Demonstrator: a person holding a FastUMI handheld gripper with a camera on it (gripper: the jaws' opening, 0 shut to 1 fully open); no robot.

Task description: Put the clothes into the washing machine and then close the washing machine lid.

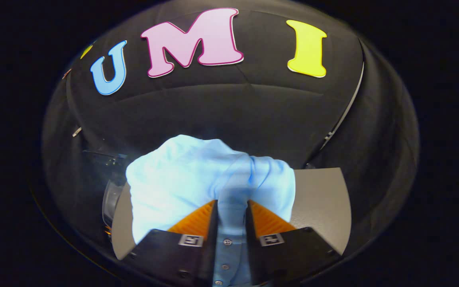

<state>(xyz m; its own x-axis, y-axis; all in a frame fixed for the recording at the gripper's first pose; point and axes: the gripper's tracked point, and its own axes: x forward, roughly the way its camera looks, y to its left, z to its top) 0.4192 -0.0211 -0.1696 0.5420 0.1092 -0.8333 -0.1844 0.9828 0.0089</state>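
Observation:
A light blue buttoned shirt bulges up ahead of my fingers and hangs down between them. My gripper is shut on the shirt, with a fold of its button strip pinched between both fingers. Behind and below the shirt lies the grey top of the washing machine, showing to the right and as a sliver to the left. The shirt hides the machine's middle. A clear curved lid or door part shows at the machine's left side.
The black booth cloth rises close behind the machine. A thin pale strap or pole runs down the cloth at the right.

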